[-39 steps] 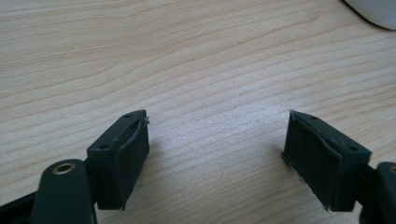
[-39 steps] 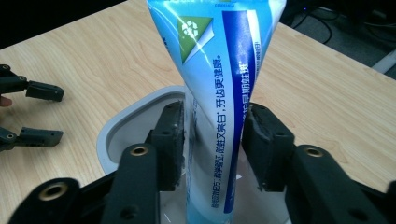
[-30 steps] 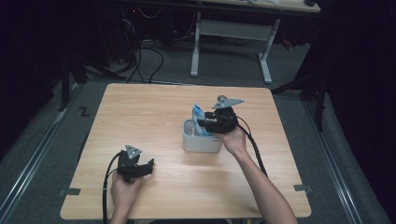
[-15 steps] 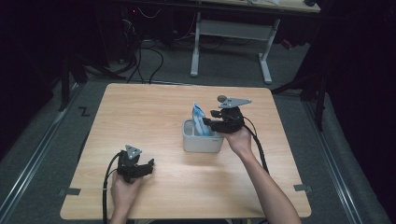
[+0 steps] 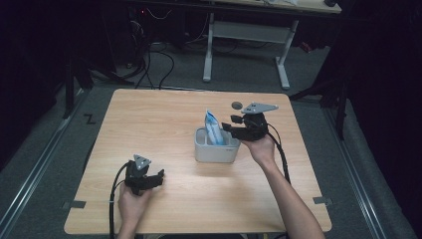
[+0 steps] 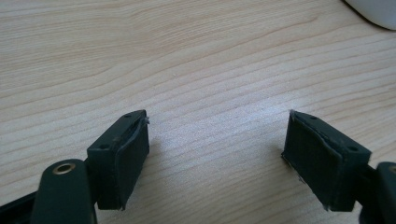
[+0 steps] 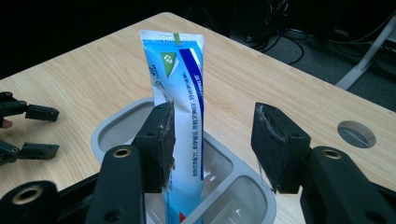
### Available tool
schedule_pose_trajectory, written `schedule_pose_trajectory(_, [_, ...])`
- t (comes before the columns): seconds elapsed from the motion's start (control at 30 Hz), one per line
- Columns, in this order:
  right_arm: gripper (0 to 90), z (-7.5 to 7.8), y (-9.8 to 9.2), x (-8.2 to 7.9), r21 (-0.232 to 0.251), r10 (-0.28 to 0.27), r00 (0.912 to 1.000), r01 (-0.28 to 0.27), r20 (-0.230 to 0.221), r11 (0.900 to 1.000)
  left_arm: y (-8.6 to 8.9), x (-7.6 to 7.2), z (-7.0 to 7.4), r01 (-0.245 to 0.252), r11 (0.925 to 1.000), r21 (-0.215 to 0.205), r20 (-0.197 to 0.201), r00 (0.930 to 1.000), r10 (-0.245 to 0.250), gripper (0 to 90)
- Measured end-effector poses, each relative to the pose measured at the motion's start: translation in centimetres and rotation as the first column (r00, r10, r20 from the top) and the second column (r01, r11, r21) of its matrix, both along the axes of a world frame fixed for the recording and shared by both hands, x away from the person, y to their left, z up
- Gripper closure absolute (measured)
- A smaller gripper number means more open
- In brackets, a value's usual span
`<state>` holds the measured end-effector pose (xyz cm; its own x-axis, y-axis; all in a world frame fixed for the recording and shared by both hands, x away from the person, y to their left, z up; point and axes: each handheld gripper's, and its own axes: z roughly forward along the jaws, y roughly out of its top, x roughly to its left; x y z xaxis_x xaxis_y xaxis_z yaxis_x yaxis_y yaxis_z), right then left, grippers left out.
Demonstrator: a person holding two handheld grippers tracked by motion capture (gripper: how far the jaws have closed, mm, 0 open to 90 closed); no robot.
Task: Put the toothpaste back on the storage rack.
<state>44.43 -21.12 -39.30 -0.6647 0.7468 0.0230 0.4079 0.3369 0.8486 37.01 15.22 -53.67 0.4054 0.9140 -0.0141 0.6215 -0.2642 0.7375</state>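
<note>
**Both grippers open, tube standing in the grey holder**

Near the front-left of the wooden counter (image 5: 164, 114), the left gripper (image 5: 158, 178) rests low over bare wood, jaws spread wide and empty. Farther in, right of centre, a grey divided holder (image 5: 215, 148) sits on the counter with a blue-and-white tube (image 7: 180, 88) standing upright in one compartment. The right gripper (image 5: 227, 127), held at the holder's right side, has its jaws apart and gripping nothing; the tube rises just behind them. A round hole (image 7: 356, 134) marks the counter's far right.
</note>
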Motion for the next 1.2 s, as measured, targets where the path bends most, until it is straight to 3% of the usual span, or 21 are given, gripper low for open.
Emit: schedule_pose_trajectory(1.2, [50.5, 0.9, -3.5, -1.3, 0.039, -0.043, 0.9991, 0.043, 0.0, 0.998, 0.0, 0.0, 0.0, 0.0, 1.0, 0.0, 0.0, 1.0, 0.0, 22.5])
